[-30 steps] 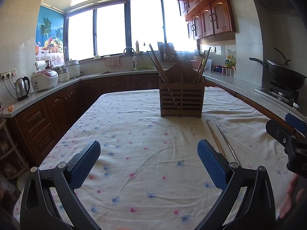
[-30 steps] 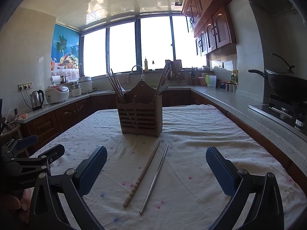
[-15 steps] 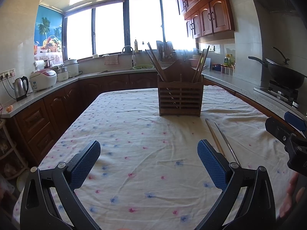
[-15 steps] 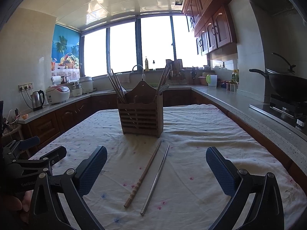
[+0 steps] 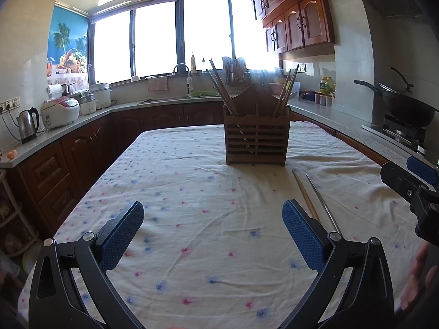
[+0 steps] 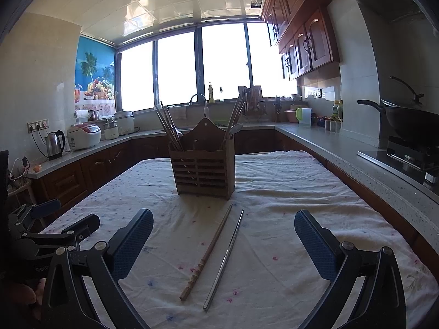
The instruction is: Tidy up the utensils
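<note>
Wooden slatted holder (image 6: 204, 171); ribbed wooden chopstick (image 6: 207, 255), smooth steel chopstick (image 6: 225, 257).

Left hand-held gripper (image 5: 212, 233) fills the lower frame, its 2 blue pads spread wide, holding nothing. Right hand-held gripper (image 6: 223, 242) likewise gapes wide at the lower frame, empty.

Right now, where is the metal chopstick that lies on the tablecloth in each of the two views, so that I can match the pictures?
Left wrist view: the metal chopstick lies right of centre, beyond the right blue pad, with the wooden chopstick to its left.
Right wrist view: it lies near the centre, between the open jaws, again right of the wooden one.
Shared landmark: the wooden utensil holder stands just beyond both chopsticks.
</note>
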`<act>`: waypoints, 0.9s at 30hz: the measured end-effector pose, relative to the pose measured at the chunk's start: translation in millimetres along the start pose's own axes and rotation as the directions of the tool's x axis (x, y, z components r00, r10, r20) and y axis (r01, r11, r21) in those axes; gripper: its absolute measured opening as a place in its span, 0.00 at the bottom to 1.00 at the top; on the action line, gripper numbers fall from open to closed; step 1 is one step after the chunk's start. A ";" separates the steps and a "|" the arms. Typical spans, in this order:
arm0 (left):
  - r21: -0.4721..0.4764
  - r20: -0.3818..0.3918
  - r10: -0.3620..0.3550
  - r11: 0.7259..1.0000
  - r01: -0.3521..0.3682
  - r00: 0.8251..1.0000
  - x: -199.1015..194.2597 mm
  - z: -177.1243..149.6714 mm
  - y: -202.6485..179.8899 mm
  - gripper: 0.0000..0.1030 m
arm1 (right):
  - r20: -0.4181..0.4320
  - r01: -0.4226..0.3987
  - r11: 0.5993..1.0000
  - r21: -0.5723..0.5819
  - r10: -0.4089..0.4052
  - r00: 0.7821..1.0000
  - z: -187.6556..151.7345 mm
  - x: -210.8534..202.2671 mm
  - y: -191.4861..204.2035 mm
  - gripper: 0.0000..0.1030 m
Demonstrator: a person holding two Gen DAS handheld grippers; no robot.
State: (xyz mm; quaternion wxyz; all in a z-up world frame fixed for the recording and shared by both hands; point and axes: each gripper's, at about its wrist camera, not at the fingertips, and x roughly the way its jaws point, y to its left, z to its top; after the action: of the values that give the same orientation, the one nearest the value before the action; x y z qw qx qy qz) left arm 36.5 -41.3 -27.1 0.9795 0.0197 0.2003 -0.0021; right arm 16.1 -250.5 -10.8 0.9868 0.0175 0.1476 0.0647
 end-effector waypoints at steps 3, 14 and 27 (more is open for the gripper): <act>0.000 -0.002 -0.001 1.000 0.001 1.000 1.0 -0.3 -0.5 1.00 | 0.001 0.000 1.000 0.000 0.000 1.000 0.0 -0.1 0.1 1.00; -0.004 -0.006 -0.003 1.000 0.003 1.000 2.5 -0.6 0.1 1.00 | 0.000 0.000 1.000 0.000 0.000 1.000 1.1 0.0 0.7 1.00; -0.010 -0.014 -0.007 1.000 0.007 1.000 4.3 -0.1 3.8 1.00 | -0.011 -0.001 1.000 -0.003 0.001 1.000 3.8 2.5 1.2 1.00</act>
State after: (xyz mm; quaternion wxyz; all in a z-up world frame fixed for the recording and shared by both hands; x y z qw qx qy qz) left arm 40.4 -37.5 -28.7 0.9782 0.0140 0.2071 -0.0044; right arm 19.4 -249.0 -7.9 0.9859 0.0159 0.1530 0.0656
